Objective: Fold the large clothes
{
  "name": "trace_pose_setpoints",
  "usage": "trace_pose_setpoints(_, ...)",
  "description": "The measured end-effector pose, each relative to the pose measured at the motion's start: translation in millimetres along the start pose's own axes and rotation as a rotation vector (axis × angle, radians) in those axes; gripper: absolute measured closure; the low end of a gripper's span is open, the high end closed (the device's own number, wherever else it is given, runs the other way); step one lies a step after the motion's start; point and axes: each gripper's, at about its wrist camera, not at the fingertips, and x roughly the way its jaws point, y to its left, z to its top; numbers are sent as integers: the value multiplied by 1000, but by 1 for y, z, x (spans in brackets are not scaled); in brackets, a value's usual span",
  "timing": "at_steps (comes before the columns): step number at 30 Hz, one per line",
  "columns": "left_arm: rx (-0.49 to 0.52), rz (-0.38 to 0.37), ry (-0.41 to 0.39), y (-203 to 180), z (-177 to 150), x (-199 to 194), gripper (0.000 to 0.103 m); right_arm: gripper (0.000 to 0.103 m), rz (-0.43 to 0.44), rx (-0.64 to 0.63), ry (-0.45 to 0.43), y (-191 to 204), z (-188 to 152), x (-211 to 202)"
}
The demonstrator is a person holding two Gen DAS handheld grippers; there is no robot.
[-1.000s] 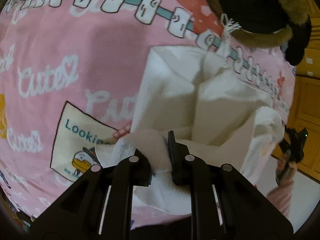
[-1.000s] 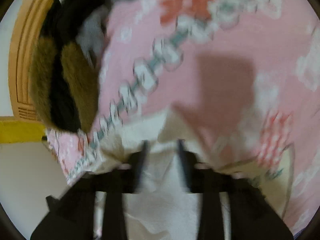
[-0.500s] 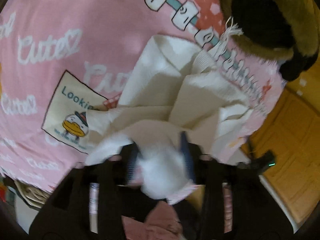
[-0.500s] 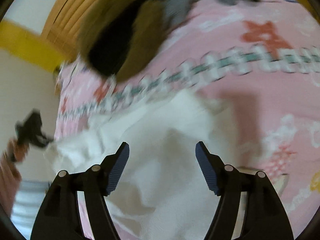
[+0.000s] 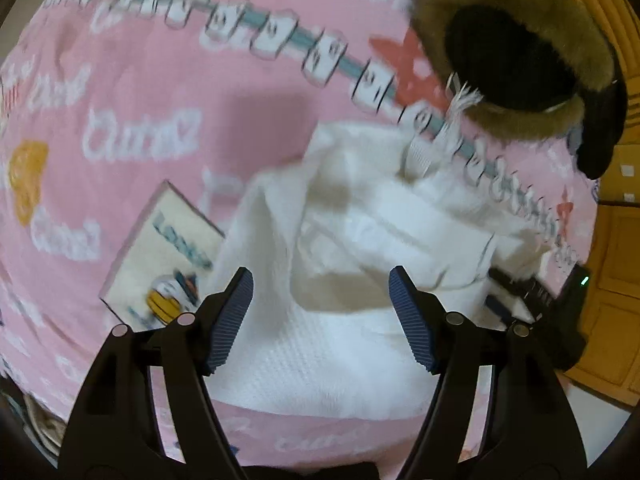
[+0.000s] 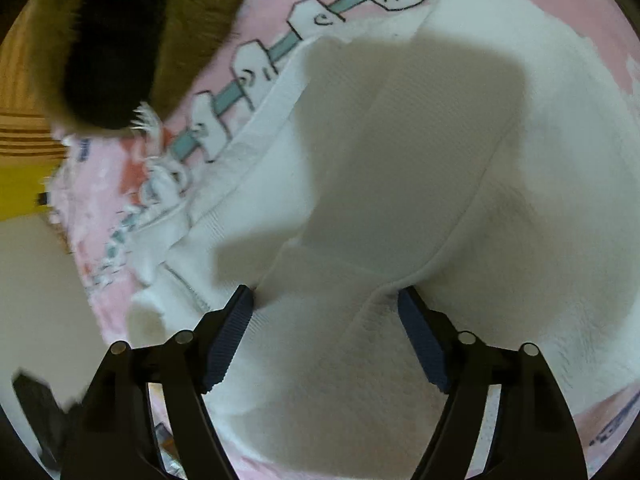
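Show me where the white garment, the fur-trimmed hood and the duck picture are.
white garment (image 5: 320, 360), left wrist view, on its textured lower panel.
fur-trimmed hood (image 5: 516, 56), left wrist view, on its dark inside.
duck picture (image 5: 172, 300), left wrist view, on the duck's body.

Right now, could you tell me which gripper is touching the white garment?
The right gripper: its open fingertips press into the white garment. The left gripper, also open, hovers above it.

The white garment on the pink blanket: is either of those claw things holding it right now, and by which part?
Neither. The left gripper and right gripper are both open over the white garment, gripping nothing.
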Motion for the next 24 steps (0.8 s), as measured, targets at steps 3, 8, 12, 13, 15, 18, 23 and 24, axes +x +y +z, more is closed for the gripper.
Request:
trace_pose_setpoints(3,-22,16,-24,-1,-16,31,34,94,-34,19,7,-5,0,1)
trace_pose_setpoints(8,-20,24,-139,-17,-20,49,34,96,45,-54,-76,-6,1,-48)
trace_pose_setpoints(12,65,114,-328,-45,2,32,34,96,131,-36,-162,-5,17,-89)
trace_pose_setpoints(13,87,143,-367,-52,11,28,34,96,165,-20,-163,-8,25,-92)
trace_pose_setpoints(15,114,207,-442,-68,34,20,34,96,191,17,-176,-16,34,-91)
trace_pose_setpoints(18,132,289,-461,-81,60,19,34,95,190,-27,-129,-21,49,-64)
trace_pose_setpoints(23,179,266,-425,-86,41,3,34,62,350,2,-129,-52,64,-64)
trace_pose_setpoints(24,206,276,-408,-89,29,4,34,50,365,7,-165,-60,68,-77)
